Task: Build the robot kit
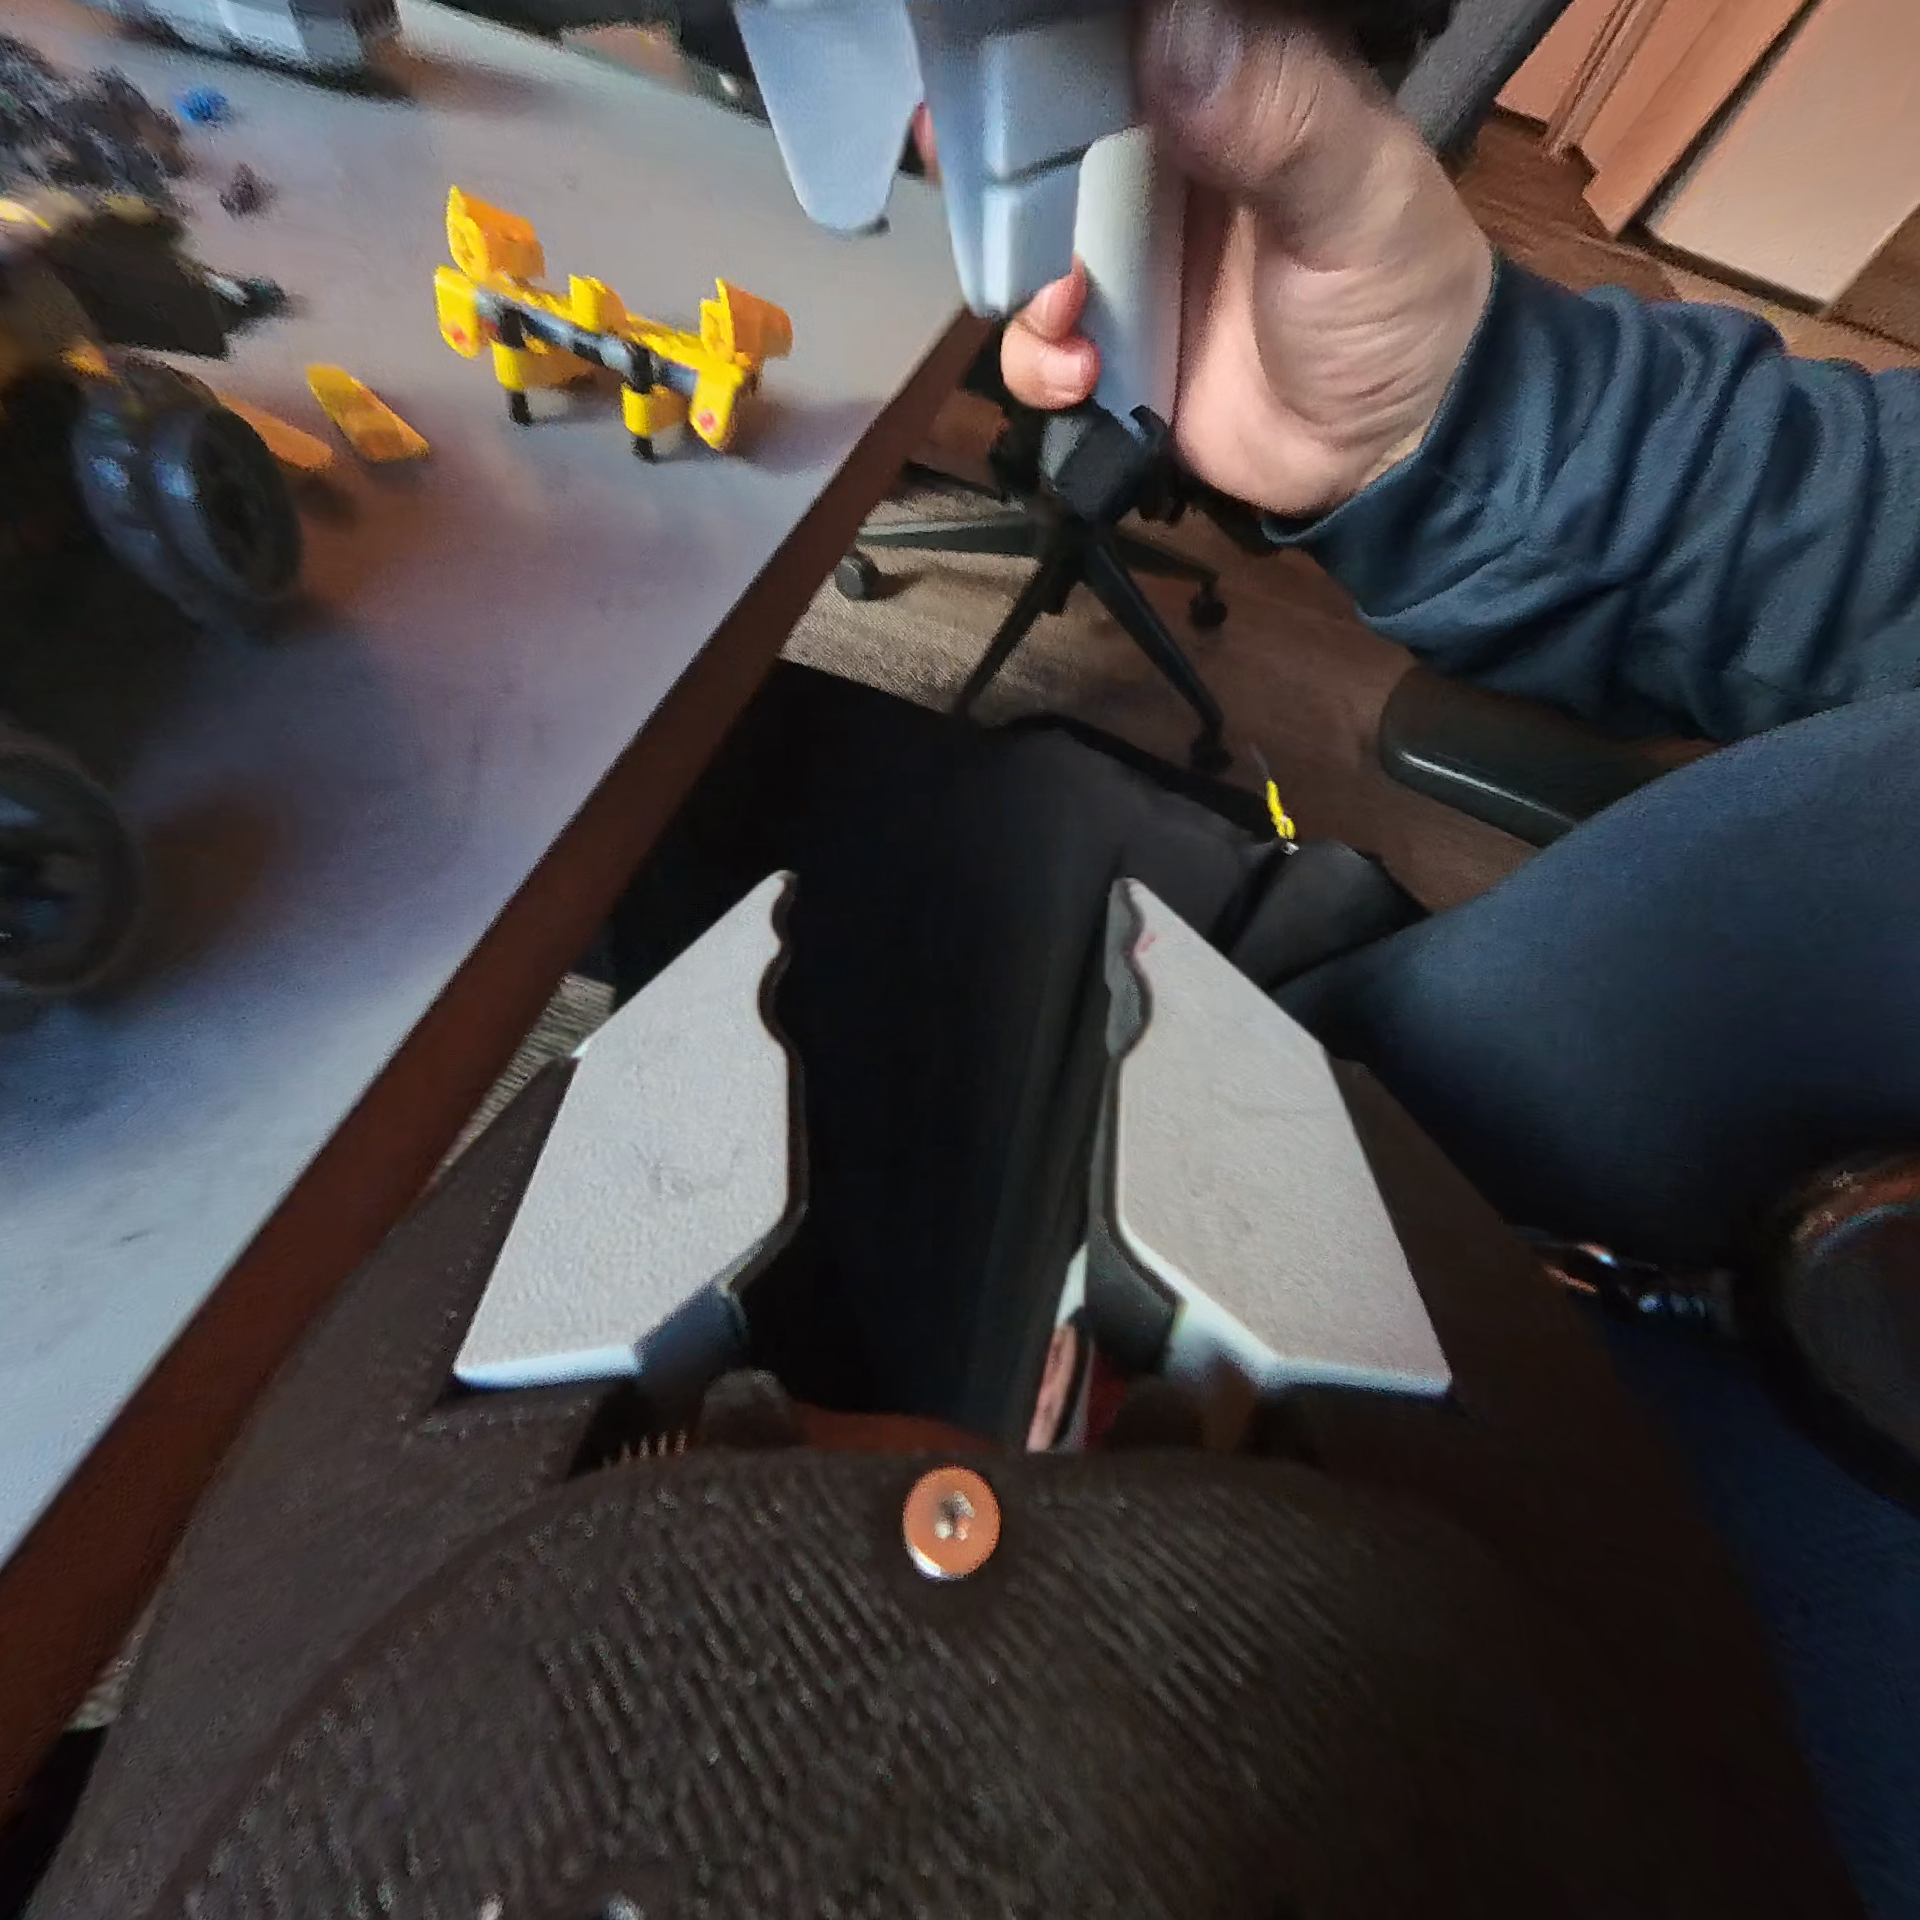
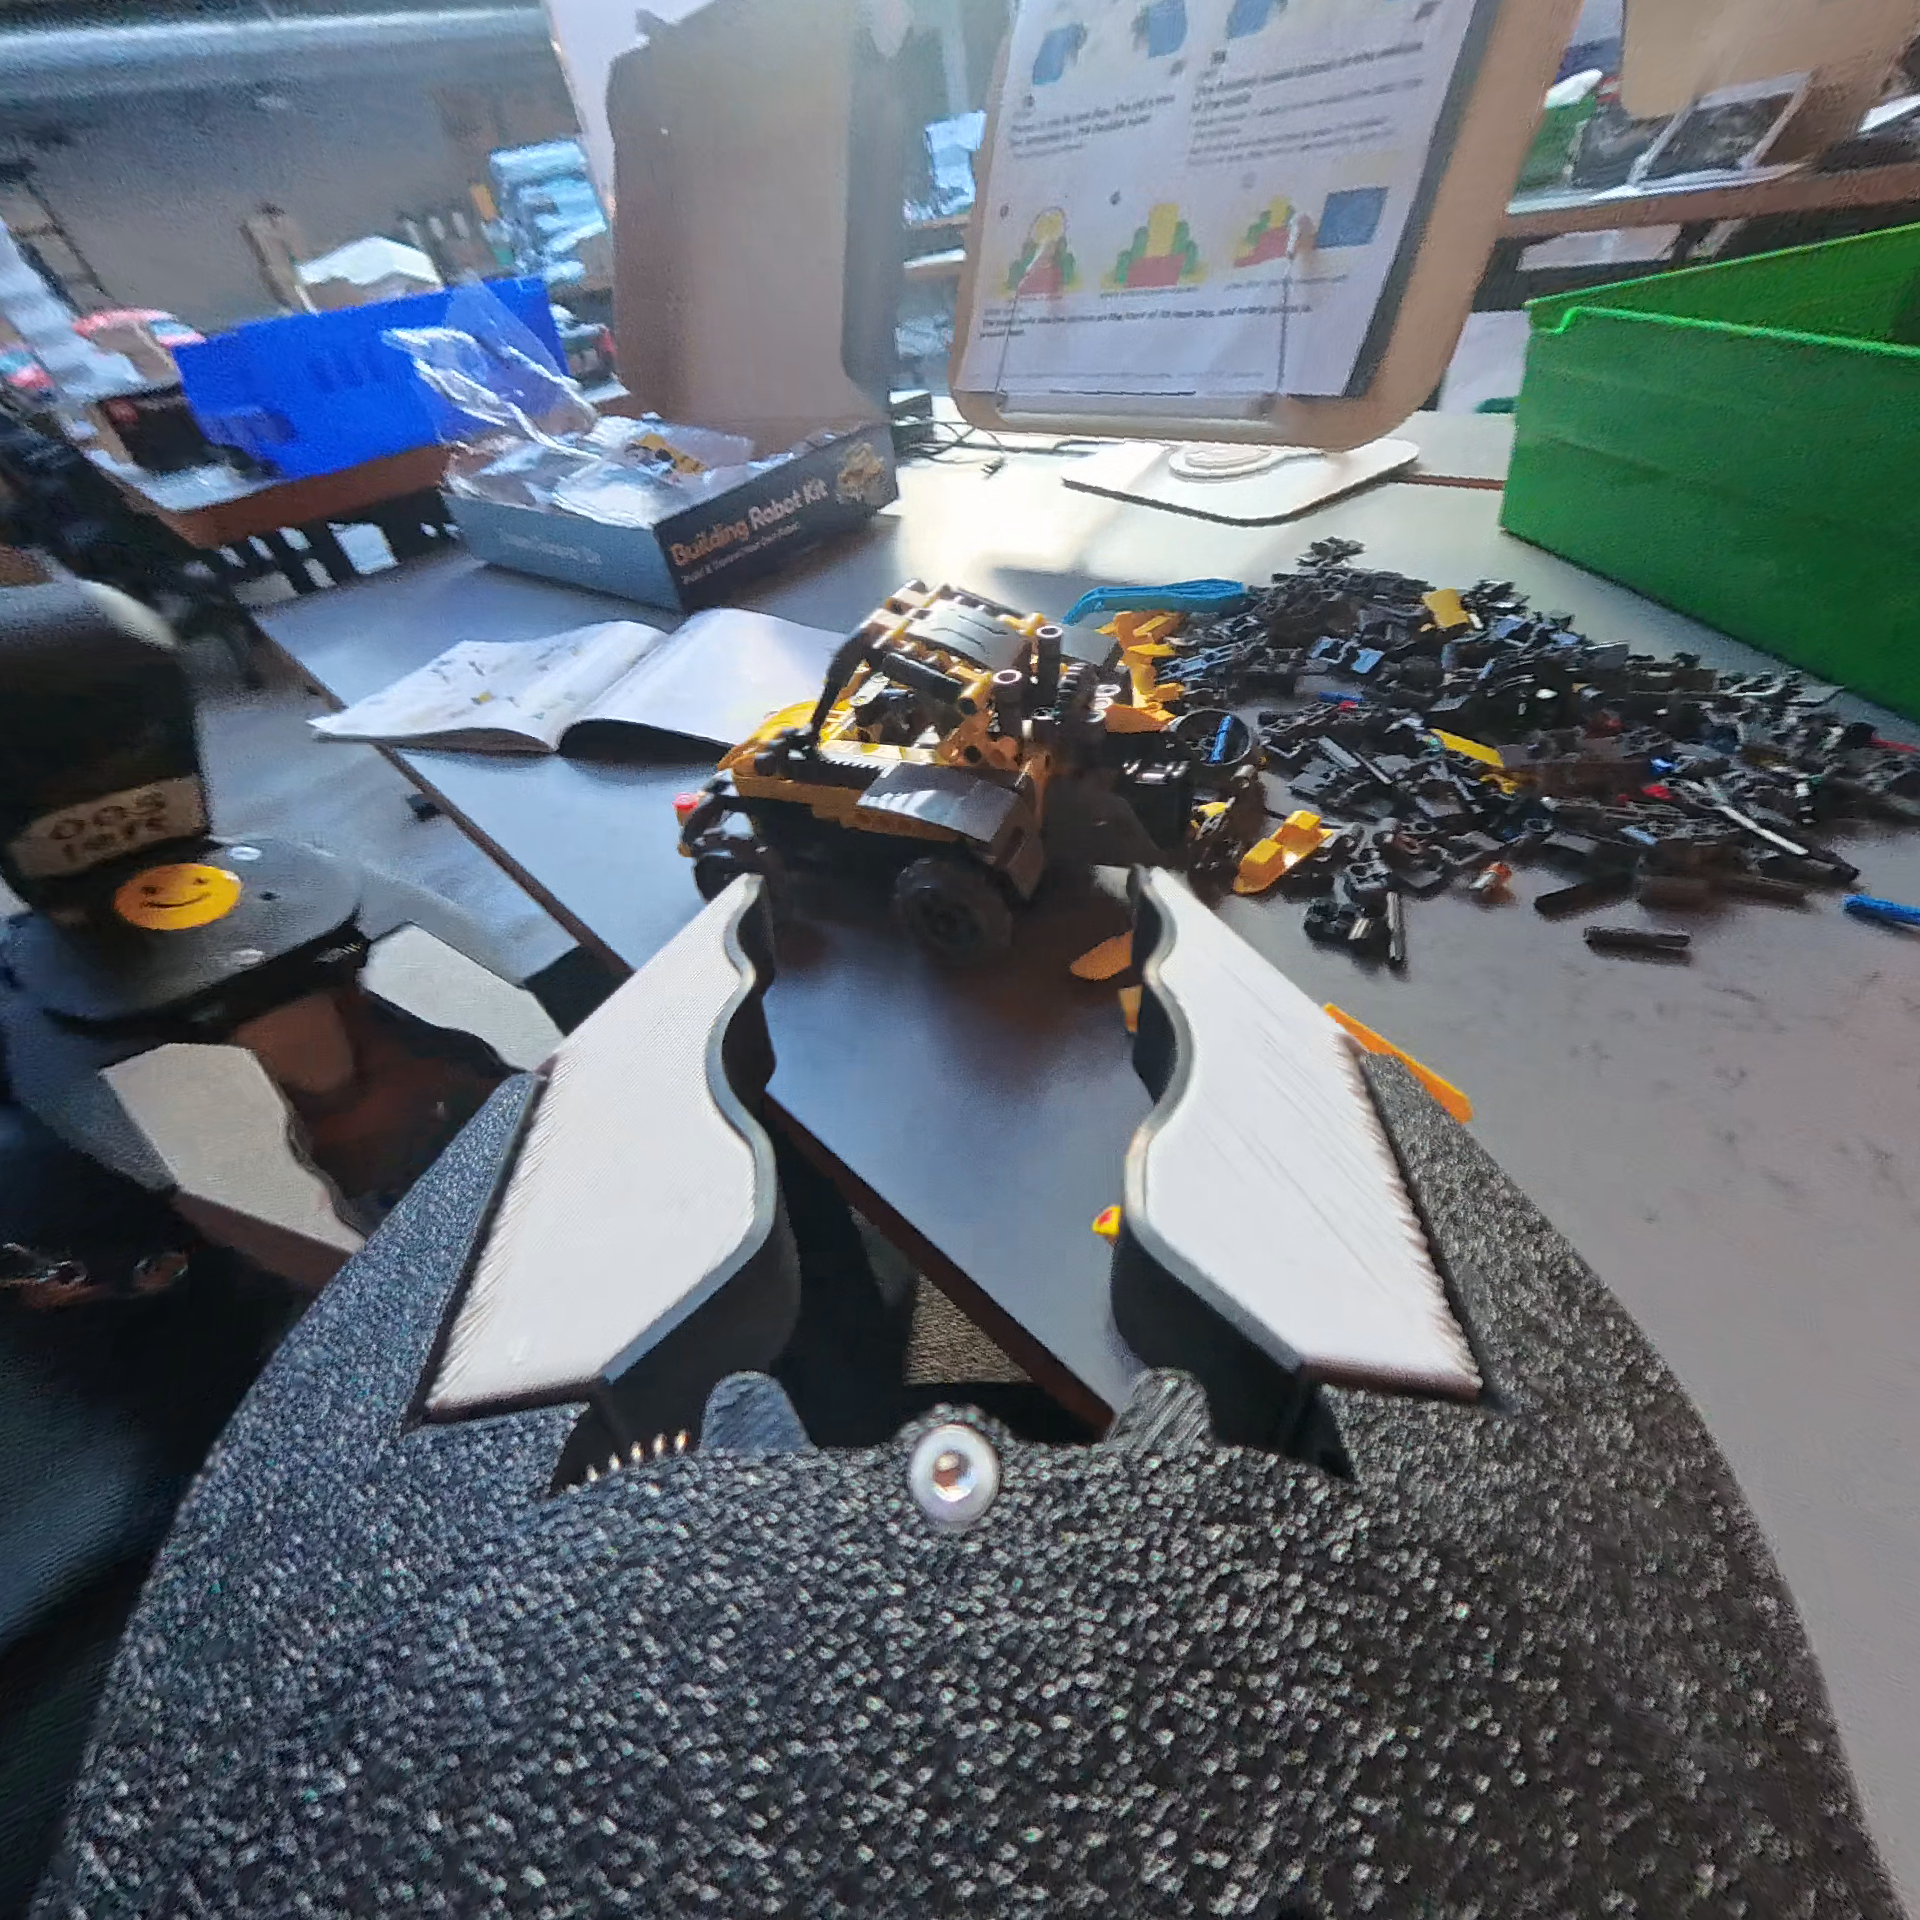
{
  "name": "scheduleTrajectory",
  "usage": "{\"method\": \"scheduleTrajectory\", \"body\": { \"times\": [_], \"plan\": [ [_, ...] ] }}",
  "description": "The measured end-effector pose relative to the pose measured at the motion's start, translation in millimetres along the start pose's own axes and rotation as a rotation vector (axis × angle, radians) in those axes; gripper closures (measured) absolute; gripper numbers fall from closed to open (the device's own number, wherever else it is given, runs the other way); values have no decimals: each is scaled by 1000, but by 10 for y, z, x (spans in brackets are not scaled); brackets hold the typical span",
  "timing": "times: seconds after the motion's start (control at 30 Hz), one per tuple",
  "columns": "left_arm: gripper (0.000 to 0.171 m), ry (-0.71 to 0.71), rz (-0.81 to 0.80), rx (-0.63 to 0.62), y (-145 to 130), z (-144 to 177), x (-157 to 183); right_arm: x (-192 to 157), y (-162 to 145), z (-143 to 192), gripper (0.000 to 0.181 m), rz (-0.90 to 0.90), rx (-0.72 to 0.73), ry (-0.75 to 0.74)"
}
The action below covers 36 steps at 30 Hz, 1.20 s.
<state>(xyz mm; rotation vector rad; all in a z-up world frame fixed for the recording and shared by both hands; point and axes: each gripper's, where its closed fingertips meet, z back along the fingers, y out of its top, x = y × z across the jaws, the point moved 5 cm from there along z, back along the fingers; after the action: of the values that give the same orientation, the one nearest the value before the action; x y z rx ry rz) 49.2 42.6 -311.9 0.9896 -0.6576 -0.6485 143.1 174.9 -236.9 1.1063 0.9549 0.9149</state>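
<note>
While nothing is gripped, the grey table [image 2: 1558, 1091] is seen ahead of the right gripper [image 2: 945, 914], released, facing the half-built yellow-and-black brick car [image 2: 935, 748]. Loose black bricks [image 2: 1538, 748] remain unassembled beyond. The left gripper [image 1: 951, 914], released, is held off the edge.

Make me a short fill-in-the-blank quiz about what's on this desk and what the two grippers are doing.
1. The toy car is black and ____.
2. Both the left gripper and right gripper are ____, holding nothing.
3. The bin at the desk's far right is ____.
4. The booklet left of the car lies ____.

Answers: yellow; open; green; open
</note>
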Motion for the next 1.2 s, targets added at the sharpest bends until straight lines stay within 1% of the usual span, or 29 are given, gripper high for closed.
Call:
{"method": "scheduleTrajectory", "body": {
  "times": [0.1, 0.13, 0.17, 0.23, 0.3, 0.33, 0.43, 0.57, 0.6, 0.7, 0.8, 0.9, 0.97, 1.07, 1.2],
  "plan": [
    [128, 83, -136, 54, 109, 119, -107, -4, 91, -63, 112, 24, 1, -34],
    [128, 116, -162, 60, 113, 151, -161, -7, 118, -87, 111, 24, 5, -35],
    [130, 111, -160, 56, 92, 173, -186, -7, 143, -111, 111, 27, 9, -33],
    [130, 56, -96, 52, 58, 203, -194, 27, 175, -155, 111, 43, 2, -47],
    [123, 26, -31, 65, 69, 216, -205, 113, 214, -177, 110, 73, -5, -87],
    [127, 19, -23, 65, 68, 219, -211, 171, 231, -182, 109, 81, -14, -105],
    [129, 44, -47, 61, 56, 227, -262, 426, 285, -137, 105, 81, -27, -174],
    [126, 58, -48, 48, 45, 216, -299, 884, 272, 31, 105, 62, -50, -278],
    [126, 59, -49, 50, 55, 215, -302, 993, 249, 69, 104, 50, -58, -295],
    [135, 48, -80, 67, 98, 205, -286, 1276, 140, 140, 108, 19, -126, -325],
    [136, 45, -95, 74, 103, 172, -287, 1473, -4, 132, 107, 24, -220, -386],
    [138, 36, -88, 64, 98, 145, -276, 1529, -158, 57, 105, 8, -318, -383],
    [139, 31, -78, 70, 108, 147, -254, 1535, -186, 22, 107, 19, -351, -380],
    [139, 31, -91, 63, 90, 143, -232, 1557, -242, -13, 108, -12, -398, -357],
    [141, 37, -102, 57, 85, 135, -248, 1504, -251, -41, 131, -8, -405, -292]
  ]
}}
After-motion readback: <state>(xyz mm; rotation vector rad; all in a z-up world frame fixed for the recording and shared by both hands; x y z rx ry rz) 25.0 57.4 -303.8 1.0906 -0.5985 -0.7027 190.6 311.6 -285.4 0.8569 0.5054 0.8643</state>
